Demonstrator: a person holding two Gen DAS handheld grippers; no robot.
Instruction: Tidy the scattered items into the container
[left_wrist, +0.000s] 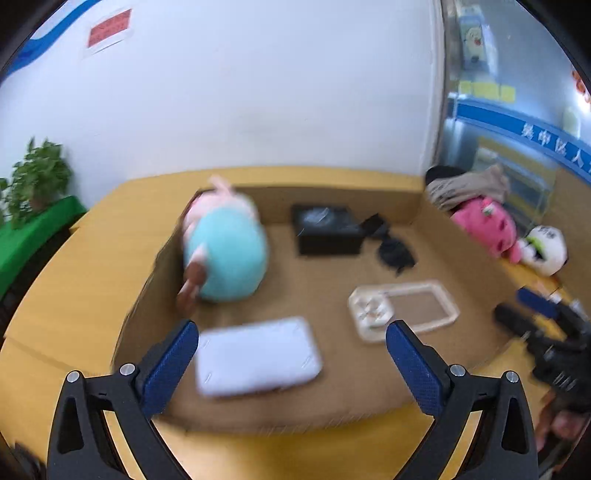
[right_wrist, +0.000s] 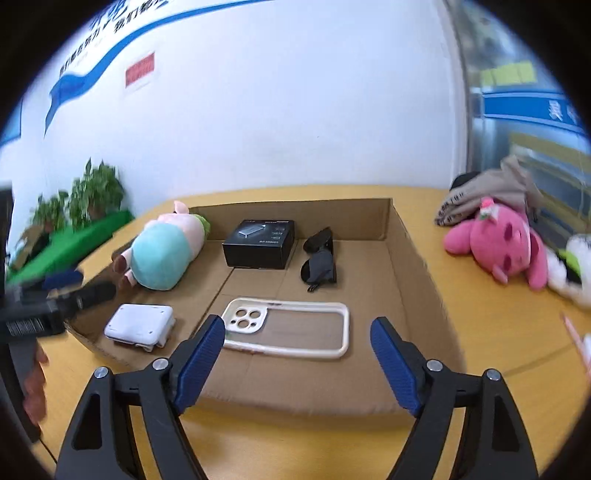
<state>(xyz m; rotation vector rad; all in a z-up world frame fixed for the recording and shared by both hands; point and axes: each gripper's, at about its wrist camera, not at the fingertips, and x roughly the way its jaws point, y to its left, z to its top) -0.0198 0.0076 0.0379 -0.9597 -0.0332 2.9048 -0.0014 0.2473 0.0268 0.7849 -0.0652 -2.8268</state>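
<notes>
A shallow cardboard box (right_wrist: 410, 258) (left_wrist: 436, 236) lies on the yellow table. In it are a teal-and-pink plush pig (right_wrist: 162, 251) (left_wrist: 225, 251), a black carton (right_wrist: 260, 243) (left_wrist: 327, 229), black sunglasses (right_wrist: 320, 264) (left_wrist: 393, 251), a white phone case (right_wrist: 288, 326) (left_wrist: 406, 308) and a white flat device (right_wrist: 140, 325) (left_wrist: 255, 358). A pink plush (right_wrist: 502, 245) (left_wrist: 487, 225) and a white plush (right_wrist: 569, 273) (left_wrist: 546, 249) lie on the table right of the box. My left gripper (left_wrist: 291, 350) is open above the white device. My right gripper (right_wrist: 297, 343) is open over the box's near edge.
Folded grey cloth (right_wrist: 487, 195) lies behind the pink plush. Potted plants (right_wrist: 92, 192) stand on a green surface at the left. A white wall runs behind the table. The left gripper shows at the left edge of the right wrist view (right_wrist: 55, 302).
</notes>
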